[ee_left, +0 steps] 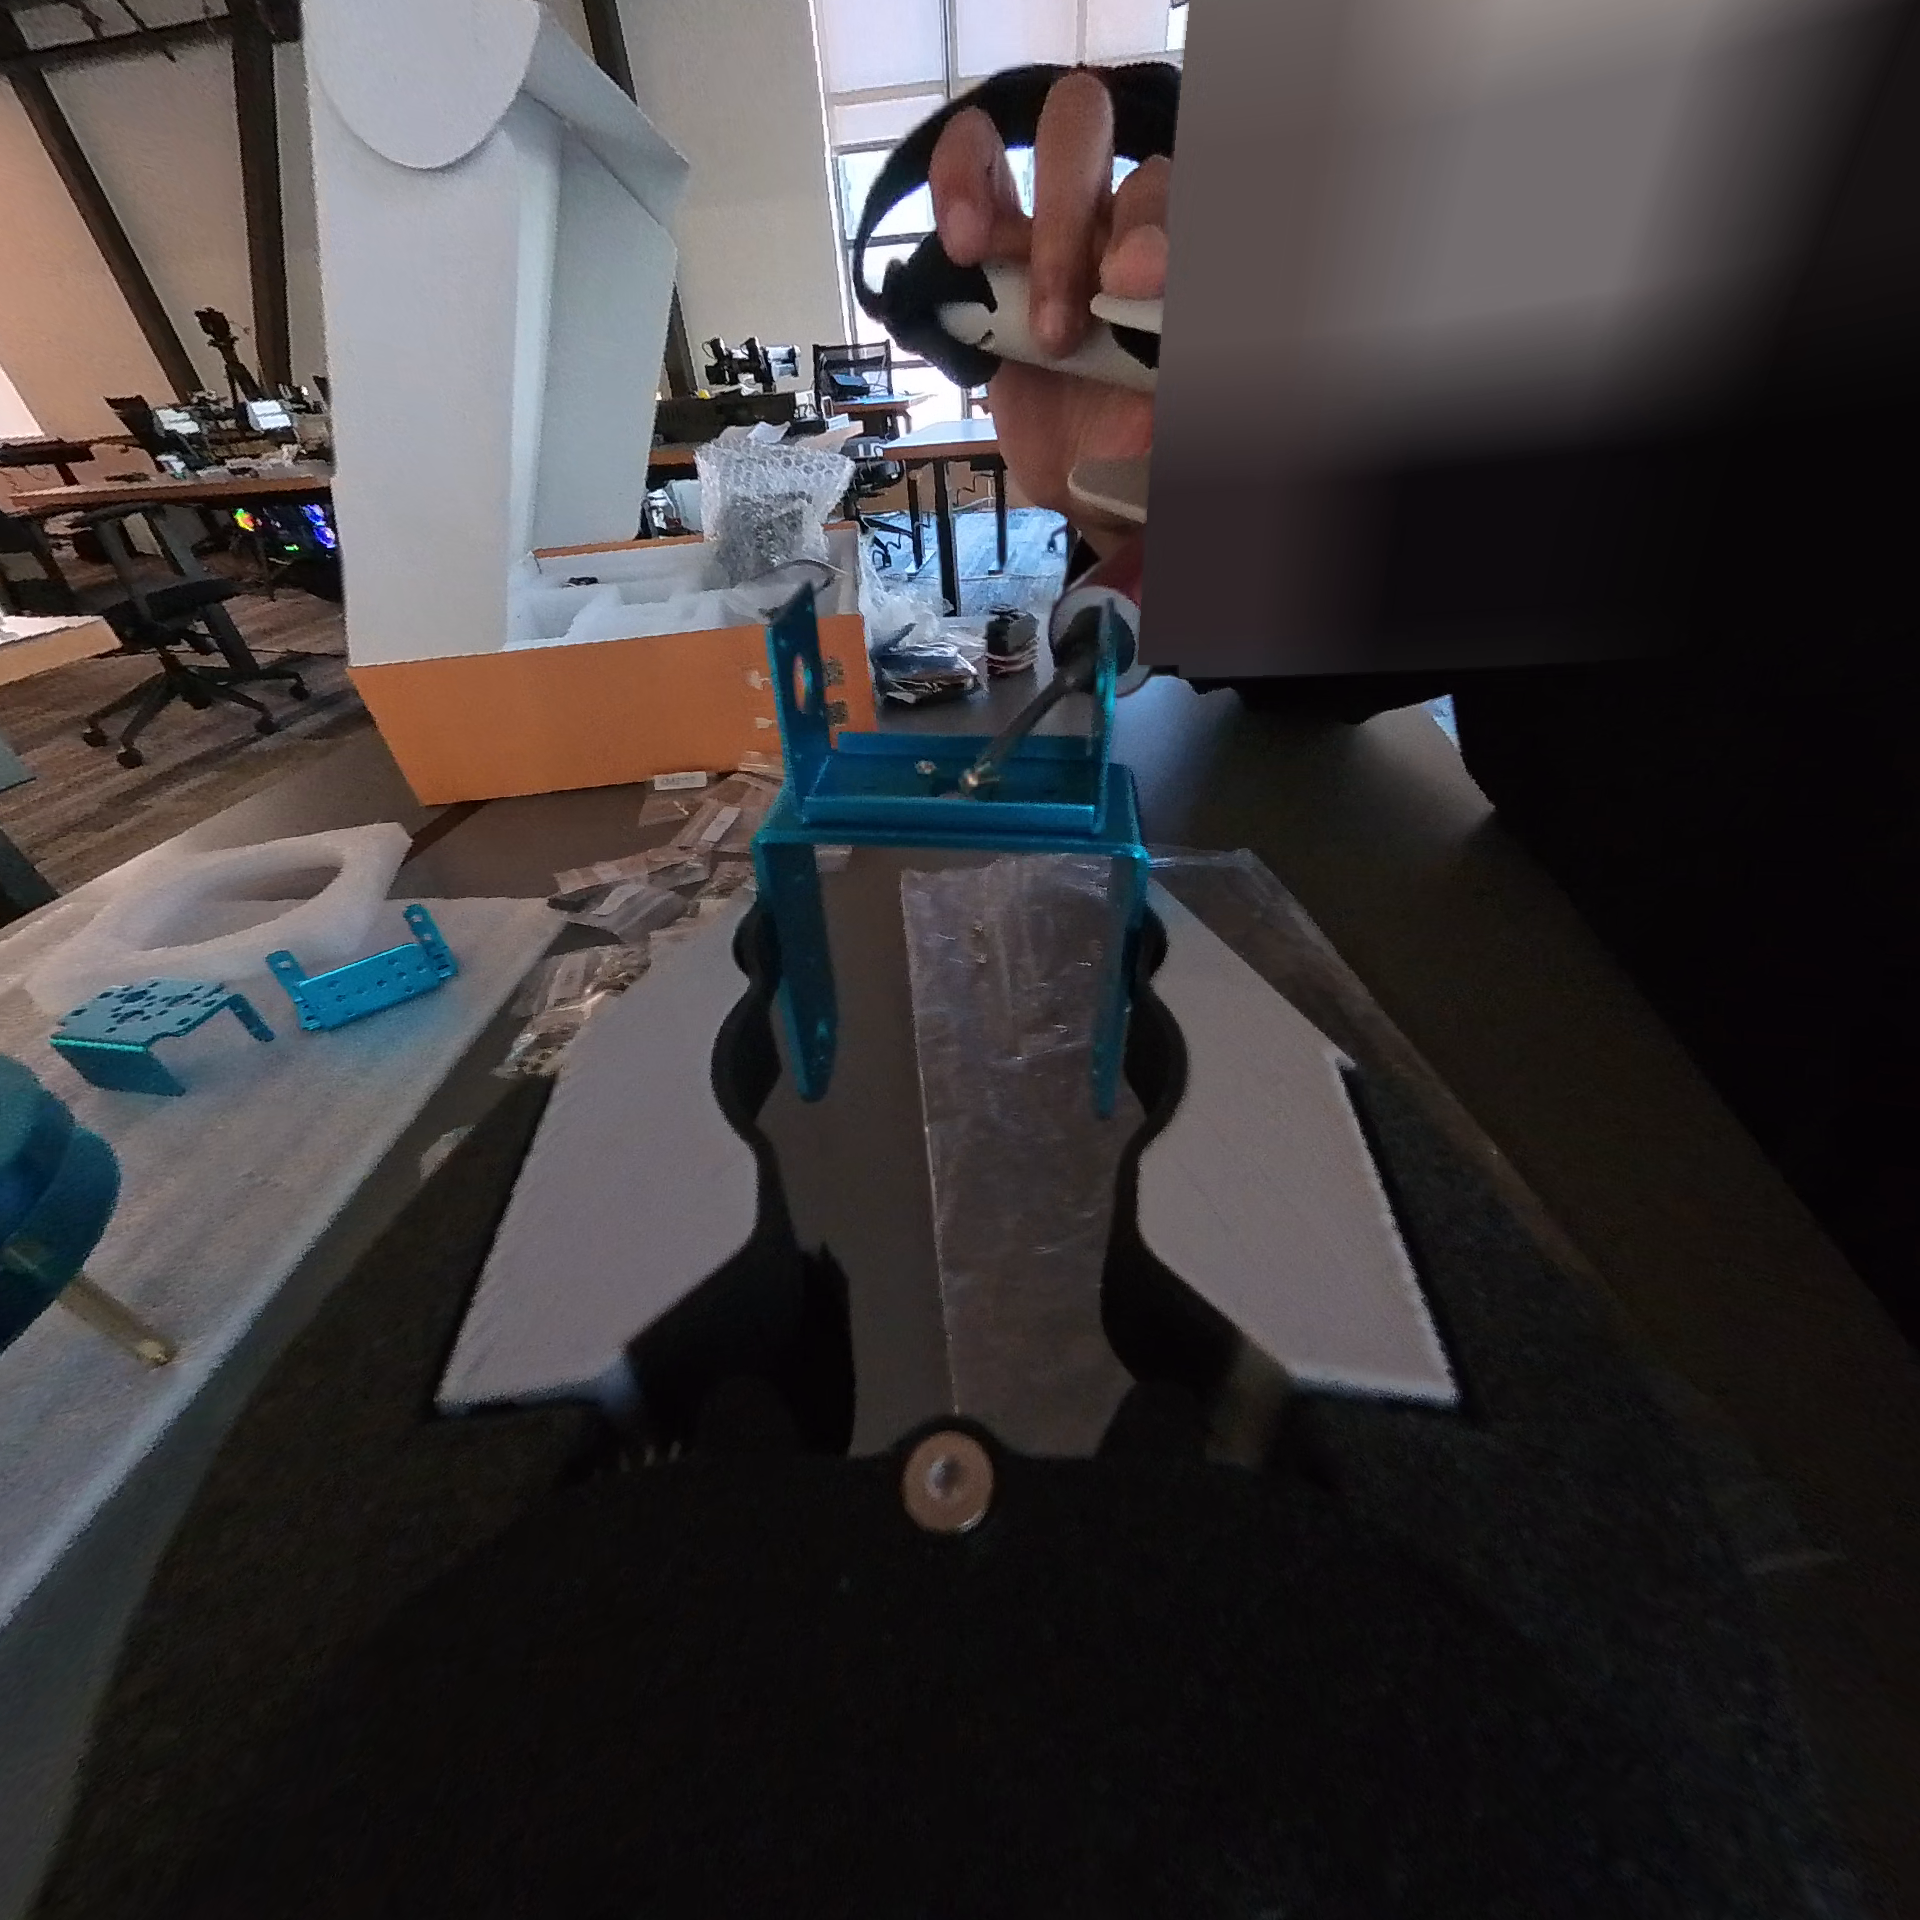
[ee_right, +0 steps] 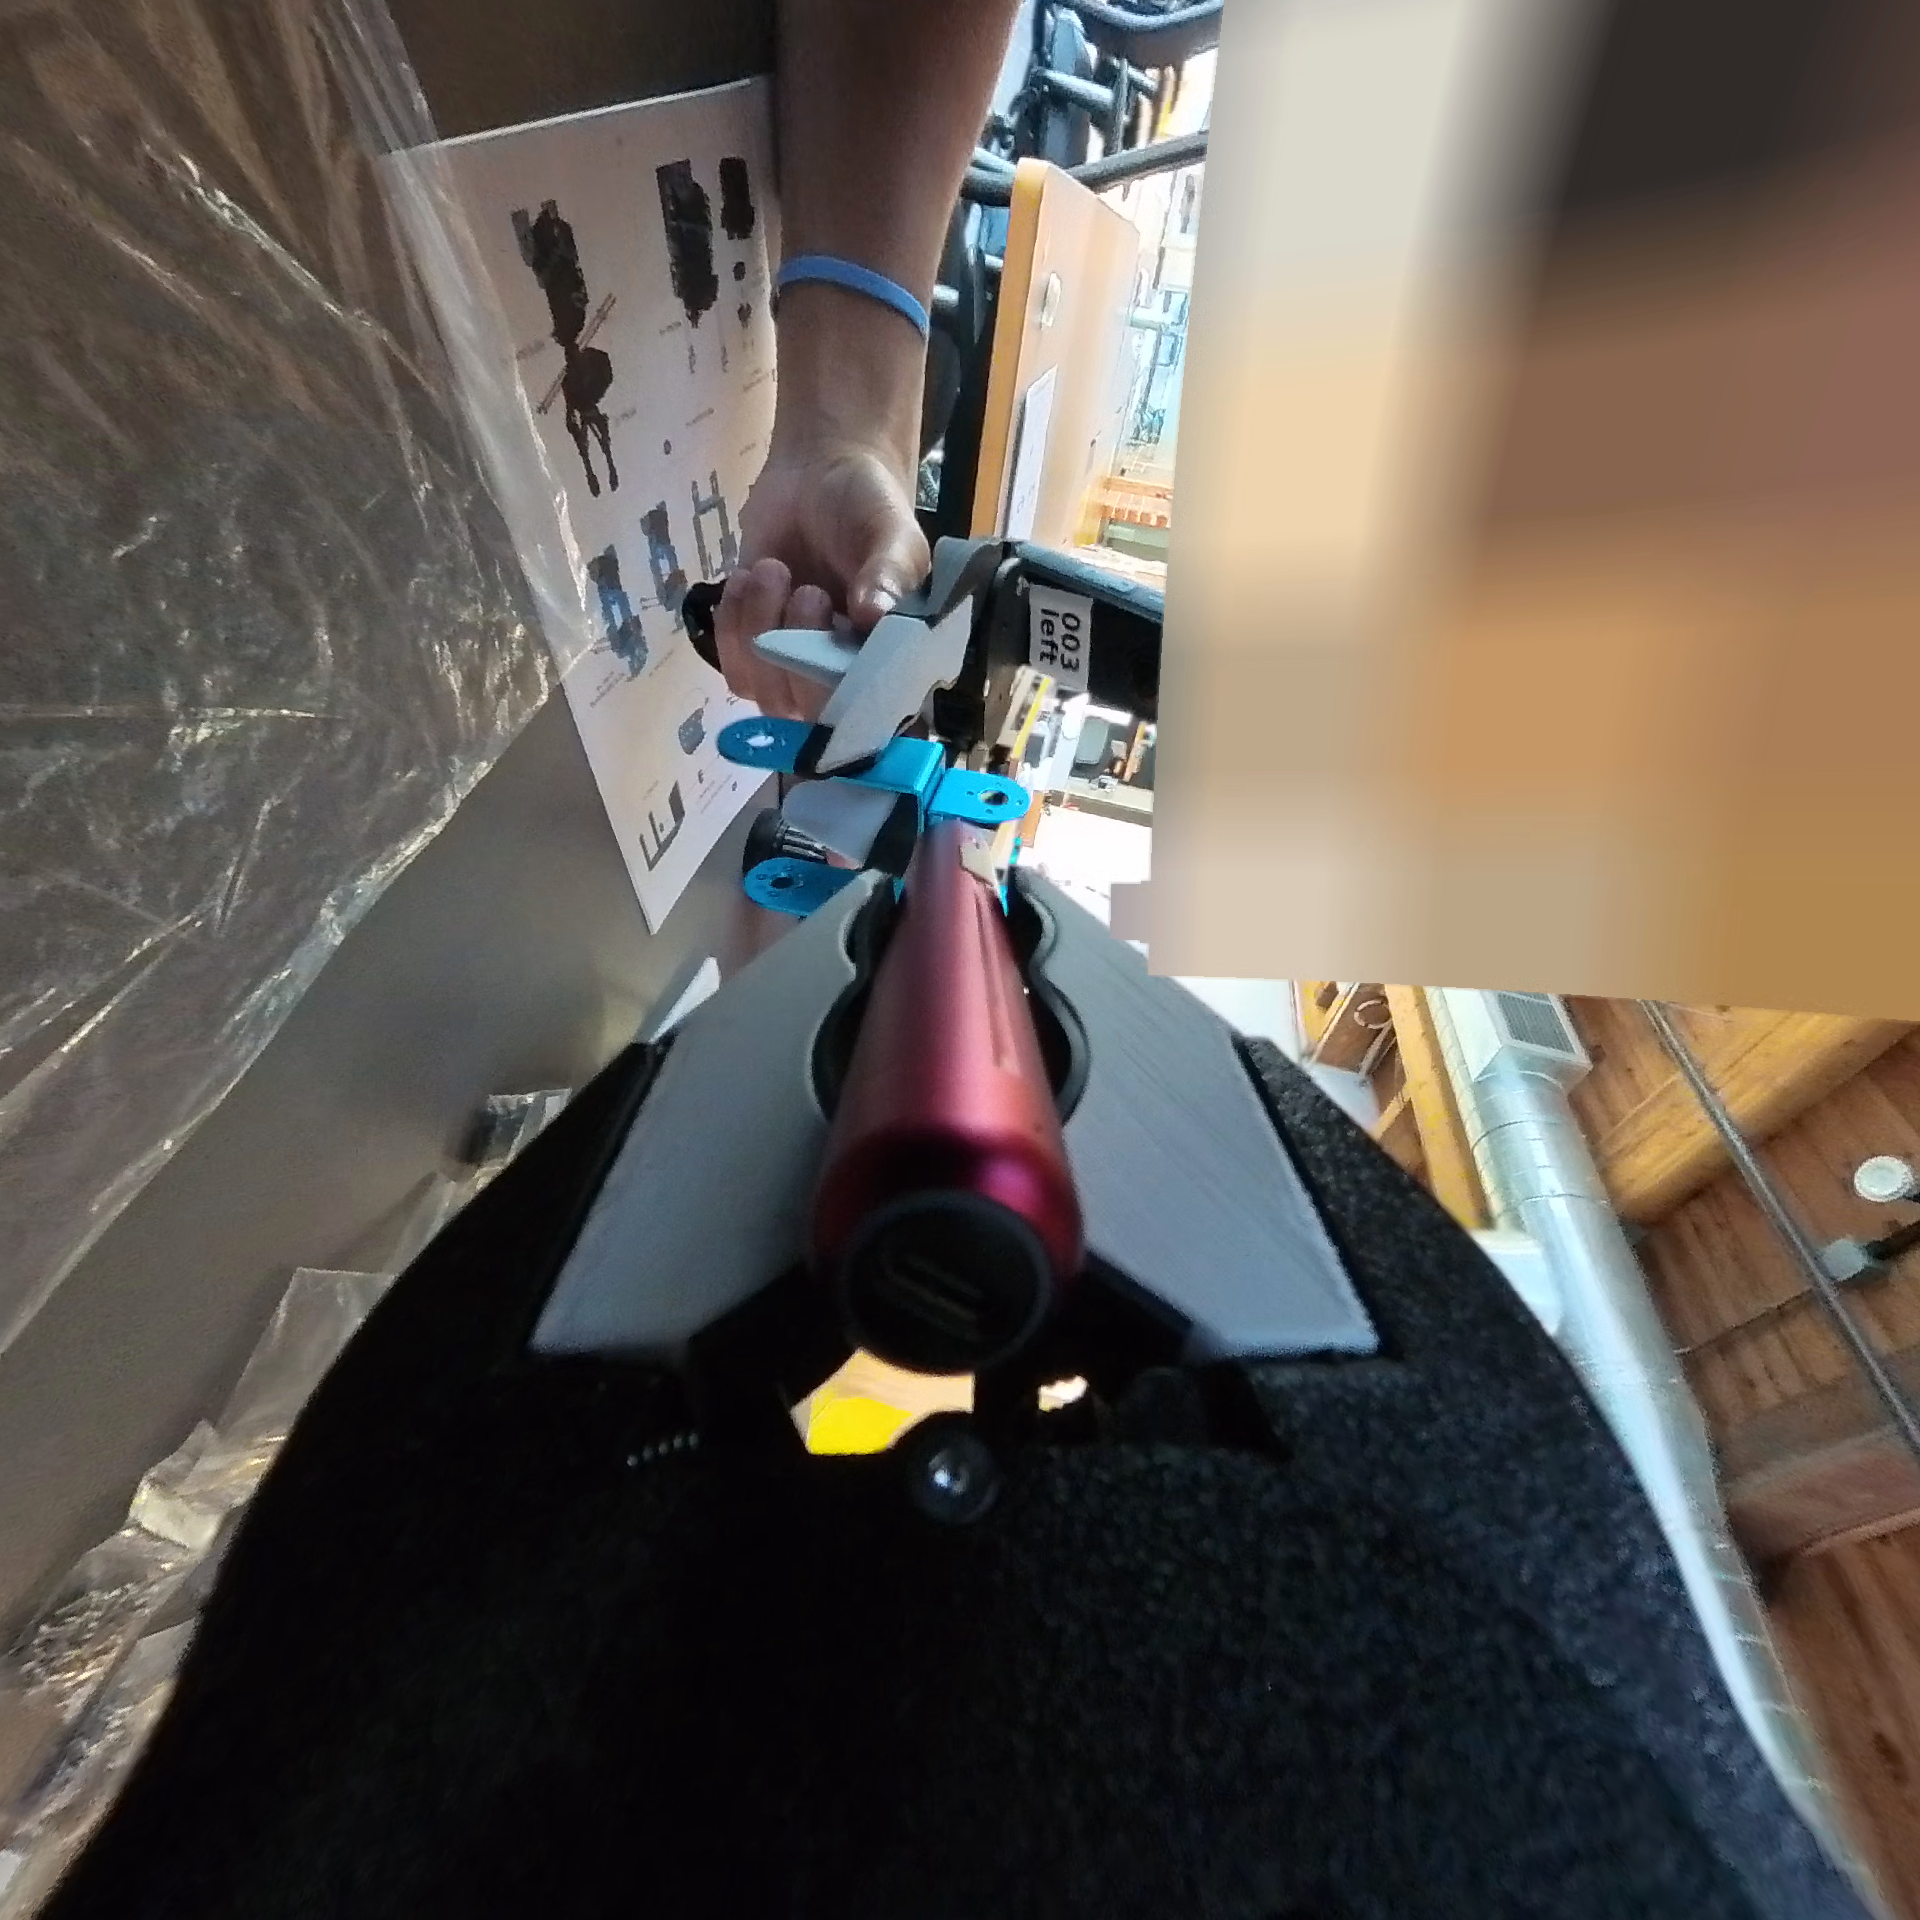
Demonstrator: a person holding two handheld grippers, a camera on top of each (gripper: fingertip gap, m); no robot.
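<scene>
Two blue metal brackets point(ee_left: 940, 831), one seated on the other, sit clamped between the fingers of the left gripper point(ee_left: 951, 997) above the dark table point(ee_left: 1403, 831). The right gripper point(ee_right: 951, 935) is closed around a red screwdriver point(ee_right: 951, 1060) whose tip point(ee_left: 977, 774) rests on a screw in the upper bracket's floor. The brackets look light, stiff and smooth, likely slippery; the flat side walls seem the best hold. Two spare brackets point(ee_left: 364, 977) lie on white foam point(ee_left: 260, 1143) at the left, near an orange box point(ee_left: 582, 707).
</scene>
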